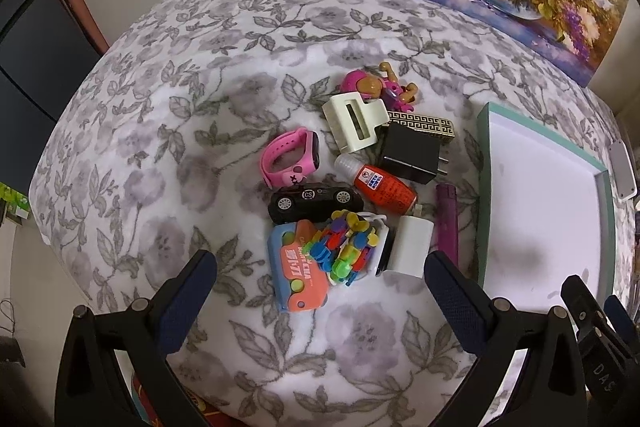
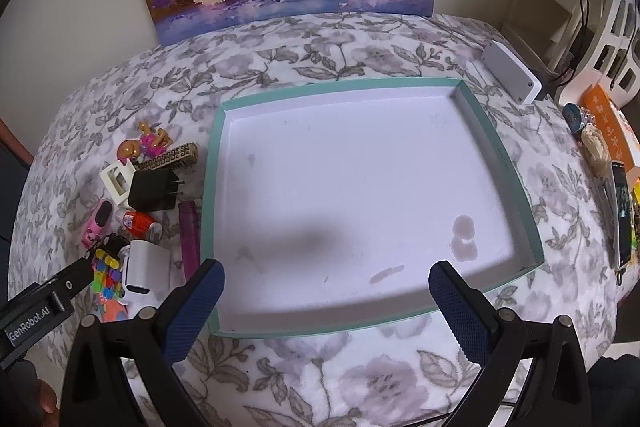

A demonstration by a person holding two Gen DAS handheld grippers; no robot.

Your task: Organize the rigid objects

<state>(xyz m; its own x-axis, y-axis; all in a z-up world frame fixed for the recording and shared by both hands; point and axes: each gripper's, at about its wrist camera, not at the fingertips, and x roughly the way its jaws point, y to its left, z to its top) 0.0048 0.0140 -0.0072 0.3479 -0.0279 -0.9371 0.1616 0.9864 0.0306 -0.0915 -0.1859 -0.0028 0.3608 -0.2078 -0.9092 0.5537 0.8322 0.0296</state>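
- The left gripper (image 1: 320, 267) is hanging over the pile with its blue-padded fingers spread wide and nothing between them; the right gripper (image 2: 326, 285) is hovering over the shallow teal-rimmed white cardboard tray (image 2: 500, 155), equally wide and equally bare.
- The tray is looking bare too (just stains on its floor), so the sorting is judged to be at its very start.
- The task's things are all sitting in a heap on the grey floral fleece cover (image 1: 200, 75), just to the tray's left: a black toy car (image 1: 314, 201), a pink child's wristwatch (image 1: 290, 157), a red glue bottle with a clear cap (image 1: 380, 185), a white plug-in charger block (image 1: 412, 243), a black plug adapter (image 1: 410, 157), a cream hair claw (image 1: 356, 123), a purple tube (image 1: 447, 223), a bundle of bright plastic clips (image 1: 350, 247) and an orange-and-blue card (image 1: 298, 271) underneath it.
- Best first pick, as a judgement: the white charger block or the purple tube, both lying at the pile's tray-side edge with free flanks.
- The left fingers are needing to straddle one item only, pads on its flat sides, coming down straight (the clip bundle is touching the charger, so a skewed approach risks dragging it).
- The soft cover may give under pressure, so closing gently before lifting is looking wise.
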